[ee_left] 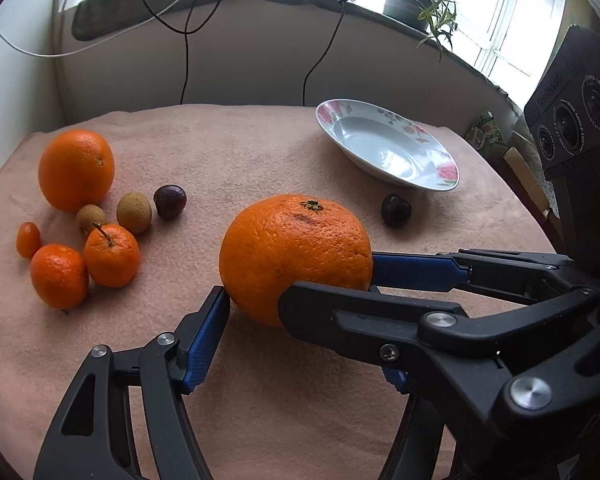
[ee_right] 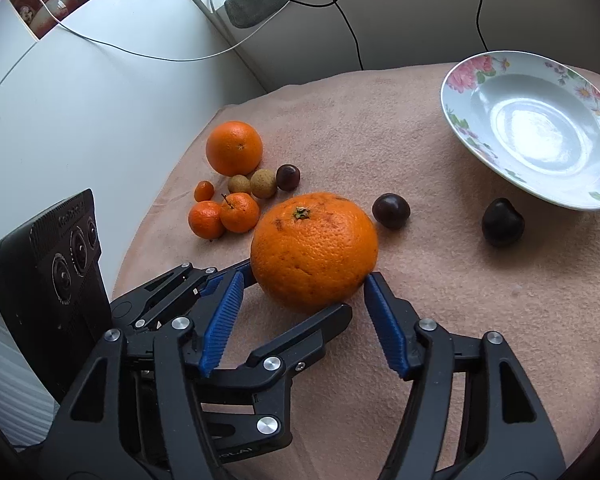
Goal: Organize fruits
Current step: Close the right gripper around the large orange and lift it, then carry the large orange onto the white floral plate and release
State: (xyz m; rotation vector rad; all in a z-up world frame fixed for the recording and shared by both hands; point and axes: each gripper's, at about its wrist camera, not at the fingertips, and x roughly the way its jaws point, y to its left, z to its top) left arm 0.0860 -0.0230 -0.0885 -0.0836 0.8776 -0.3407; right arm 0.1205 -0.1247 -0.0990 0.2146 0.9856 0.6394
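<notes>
A large orange [ee_left: 296, 248] [ee_right: 314, 248] rests on the pink cloth, stem up, with both grippers crowded at its near side. My left gripper [ee_left: 300, 296] is open; its left pad [ee_left: 206, 336] ends by the orange's lower left, and its right finger is mostly hidden under the other gripper. My right gripper [ee_right: 304, 278] is open too. Its right pad [ee_right: 384, 320] touches the orange with its tip, while the left pad [ee_right: 220, 320] stands apart. The two grippers' fingers interleave. An empty flowered plate [ee_left: 380, 120] [ee_right: 460, 76] lies beyond, to the right.
At the left lie a second orange [ee_left: 76, 170], two mandarins [ee_left: 112, 256], a kumquat [ee_left: 28, 240], two longans [ee_left: 134, 213] and a dark fruit [ee_left: 170, 201]. Two more dark fruits [ee_right: 391, 211] [ee_right: 502, 222] lie nearer the plate. Cables hang down the back wall.
</notes>
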